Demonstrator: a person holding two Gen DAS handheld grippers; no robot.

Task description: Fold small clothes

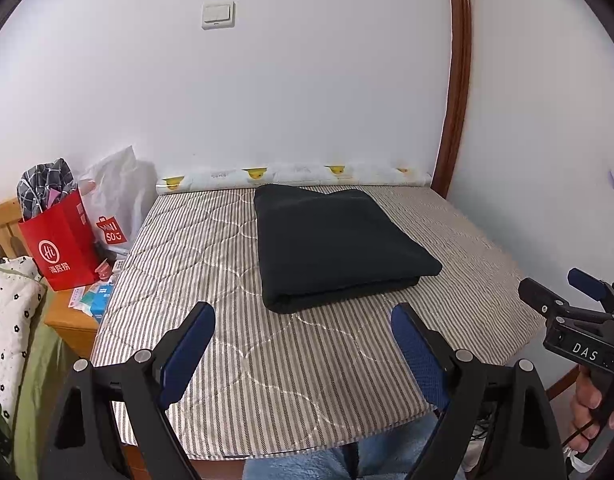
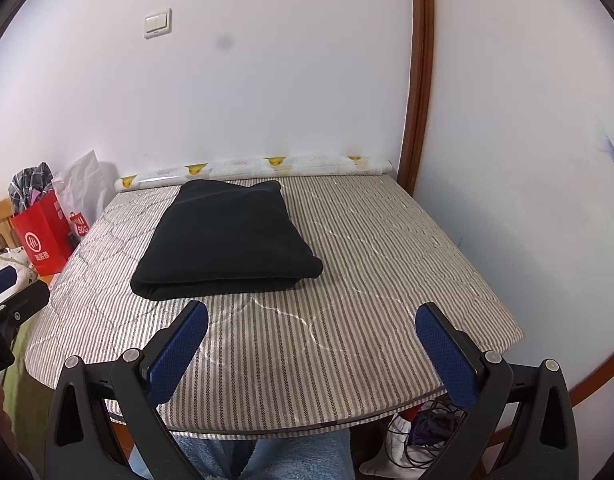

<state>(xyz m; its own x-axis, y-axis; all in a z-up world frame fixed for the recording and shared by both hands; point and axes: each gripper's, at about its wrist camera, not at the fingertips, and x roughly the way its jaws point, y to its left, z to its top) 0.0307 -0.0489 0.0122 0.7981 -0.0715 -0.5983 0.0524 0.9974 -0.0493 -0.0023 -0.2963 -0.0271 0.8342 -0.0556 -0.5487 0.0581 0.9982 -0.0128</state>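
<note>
Nearest, at six o'clock, blue-trousered knees (image 2: pixel 307 456) under the table edge. Above them, left gripper (image 1: pixel 303 344) spread wide, nothing between its blue pads (image 1: pixel 189 350); right gripper (image 2: pixel 311 344) likewise gaping and empty, hovering over the near edge of the striped quilted table cover (image 2: pixel 367 280). Farther on, toward twelve o'clock, a dark folded garment (image 1: pixel 335 240) lying flat on the cover, apart from both grippers. At nine o'clock, a red paper bag (image 1: pixel 61 248) beside a white plastic bag (image 1: pixel 115 196). Farthest, a duck-printed roll (image 1: pixel 299 174) along the wall, with a light switch (image 1: pixel 218 15) above.

Folded black garment (image 1: pixel 339 248) on striped pad (image 1: pixel 235 360); left gripper (image 1: pixel 303 344) empty, agape.
</note>
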